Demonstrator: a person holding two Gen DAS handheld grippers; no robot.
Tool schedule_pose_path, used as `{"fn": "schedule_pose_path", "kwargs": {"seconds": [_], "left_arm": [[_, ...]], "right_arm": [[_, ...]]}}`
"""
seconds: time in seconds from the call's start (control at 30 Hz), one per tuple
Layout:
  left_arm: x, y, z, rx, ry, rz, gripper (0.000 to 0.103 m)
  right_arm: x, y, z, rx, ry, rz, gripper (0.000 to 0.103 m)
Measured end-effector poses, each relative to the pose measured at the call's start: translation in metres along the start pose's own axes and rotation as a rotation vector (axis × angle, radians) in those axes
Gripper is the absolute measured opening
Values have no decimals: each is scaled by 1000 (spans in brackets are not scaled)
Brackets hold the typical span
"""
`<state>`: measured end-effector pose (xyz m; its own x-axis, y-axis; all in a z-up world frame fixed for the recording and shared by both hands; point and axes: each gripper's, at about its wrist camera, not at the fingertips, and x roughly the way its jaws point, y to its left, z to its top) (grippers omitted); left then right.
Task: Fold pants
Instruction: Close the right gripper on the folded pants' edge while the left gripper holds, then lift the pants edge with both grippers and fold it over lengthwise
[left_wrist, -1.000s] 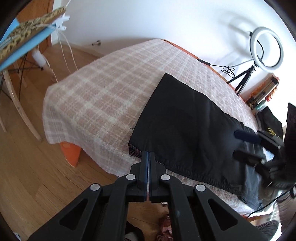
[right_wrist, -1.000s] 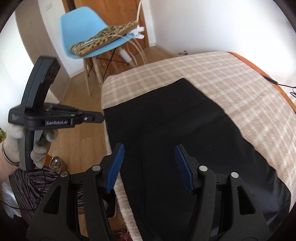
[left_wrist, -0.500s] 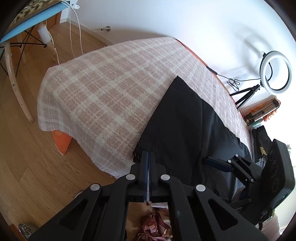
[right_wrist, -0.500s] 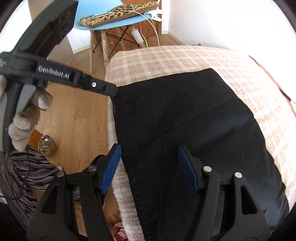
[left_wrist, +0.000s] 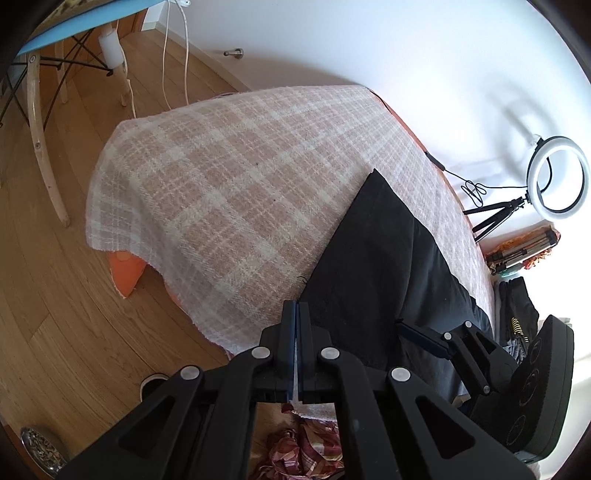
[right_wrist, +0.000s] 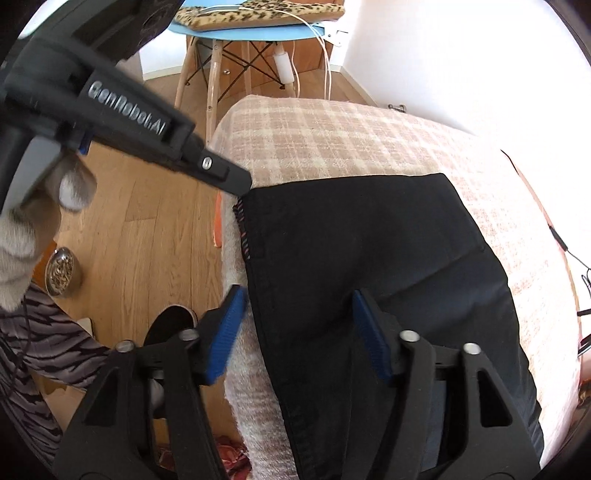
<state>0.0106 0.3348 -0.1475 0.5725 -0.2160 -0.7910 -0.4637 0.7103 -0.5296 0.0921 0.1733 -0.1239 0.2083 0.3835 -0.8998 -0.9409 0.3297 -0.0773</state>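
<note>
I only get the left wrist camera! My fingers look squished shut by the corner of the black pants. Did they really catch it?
Observer: It looks so. In the right wrist view the left gripper meets the hem corner of the black pants, right where striped stitching shows.
Operator: What's my other gripper doing?
Observer: The right gripper is open. One finger is over the pants and the other is over the edge of the plaid blanket.
Operator: Who's holding the left one?
Observer: A gloved hand in pale fabric grips its handle.
</note>
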Motion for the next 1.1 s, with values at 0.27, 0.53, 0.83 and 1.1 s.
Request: {"fn": "schedule_pose_path", "kwargs": {"seconds": [0.27,0.53,0.83,1.1], "left_arm": [[9,-4,-1,-21,33,-46,0],[11,-13,1,2,33,-25,0],[20,-34,-1,50,42,-6,0],[39,-89,11,193,33,-22,0]], "right_arm": [[-3,-13,-4,85,-18,24,19],[-10,-45,-13,283,-52,128,9],[-37,-79,-38,547,-178,225,8],[-64,-87,-76,707,-275,237,8]]}}
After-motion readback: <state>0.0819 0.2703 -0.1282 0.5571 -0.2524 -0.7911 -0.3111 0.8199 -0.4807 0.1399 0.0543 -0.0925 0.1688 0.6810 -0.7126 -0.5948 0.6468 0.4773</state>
